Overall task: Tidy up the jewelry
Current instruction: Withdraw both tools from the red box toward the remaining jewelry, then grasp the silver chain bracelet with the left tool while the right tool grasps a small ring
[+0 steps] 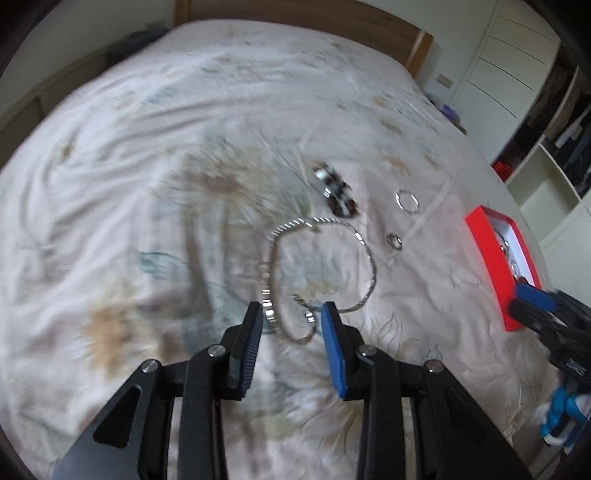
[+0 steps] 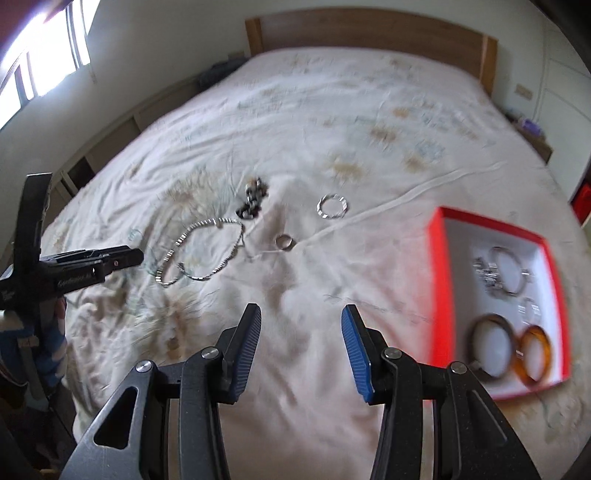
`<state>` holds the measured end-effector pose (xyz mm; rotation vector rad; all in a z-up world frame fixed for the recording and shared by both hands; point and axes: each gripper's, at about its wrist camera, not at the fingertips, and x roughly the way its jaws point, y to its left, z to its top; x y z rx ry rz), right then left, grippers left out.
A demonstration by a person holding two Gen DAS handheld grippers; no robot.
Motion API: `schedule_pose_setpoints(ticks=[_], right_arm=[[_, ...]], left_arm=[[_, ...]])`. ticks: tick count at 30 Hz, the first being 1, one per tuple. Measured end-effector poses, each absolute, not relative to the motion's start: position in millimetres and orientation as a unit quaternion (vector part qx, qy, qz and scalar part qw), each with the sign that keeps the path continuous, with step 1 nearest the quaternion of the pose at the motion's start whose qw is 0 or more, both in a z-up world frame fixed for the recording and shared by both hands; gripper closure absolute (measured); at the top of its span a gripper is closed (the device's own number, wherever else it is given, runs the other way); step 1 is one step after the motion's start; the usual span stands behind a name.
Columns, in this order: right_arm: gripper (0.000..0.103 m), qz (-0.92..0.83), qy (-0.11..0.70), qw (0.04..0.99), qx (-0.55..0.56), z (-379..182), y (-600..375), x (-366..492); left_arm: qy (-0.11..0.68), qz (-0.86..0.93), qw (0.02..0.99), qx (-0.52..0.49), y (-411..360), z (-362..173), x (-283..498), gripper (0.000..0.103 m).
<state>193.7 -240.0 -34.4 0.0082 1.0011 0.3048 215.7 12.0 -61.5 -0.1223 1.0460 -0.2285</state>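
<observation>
A silver chain necklace (image 1: pixel 321 266) lies looped on the bedspread, also in the right wrist view (image 2: pixel 201 254). My left gripper (image 1: pixel 291 308) is open just above its near end, empty. Beyond lie a dark beaded bracelet (image 1: pixel 336 190) (image 2: pixel 253 201), a thin silver bangle (image 1: pixel 407 201) (image 2: pixel 333 206) and a small ring (image 1: pixel 394 242) (image 2: pixel 285 242). A red box (image 2: pixel 437 280) (image 1: pixel 484 254) at the right holds several bangles and silver pieces. My right gripper (image 2: pixel 301 314) is open and empty over bare bedspread, left of the box.
The bed (image 2: pixel 332 110) has a wooden headboard (image 2: pixel 369 33) at the far end. White wardrobe doors and open shelves (image 1: pixel 535 110) stand to the right. A window (image 2: pixel 40 55) is at the far left.
</observation>
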Motion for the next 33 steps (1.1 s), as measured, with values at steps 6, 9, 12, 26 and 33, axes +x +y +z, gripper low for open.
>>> schedule_pose_setpoints(ticks=[6,9,12,26,33], right_arm=[[0.058,0.171,0.504,0.847,0.008,-75.1,-224.0,226.4],[0.058,0.180,0.513,0.839,0.003,-91.7,-215.9,238.4],[0.058,0.183,0.516,0.837,0.003,-101.6,-210.5,250.1],[0.068,0.189,0.503,0.844,0.002,-115.5,-194.5,301.2],[0.083,0.195,0.502,0.843,0.006,-117.7,-191.3,302.2]], left_arm=[[0.509,-0.125,0.852,-0.008,-3.3,-90.2,221.1,0.069],[0.512,-0.124,0.850,-0.002,-2.3,-101.2,224.1,0.068],[0.516,-0.126,0.848,-0.010,-0.1,-108.0,231.5,0.068],[0.513,-0.116,0.850,-0.024,8.0,-121.0,254.7,0.098],[0.501,-0.121,0.857,-0.019,4.6,-113.9,248.9,0.101]])
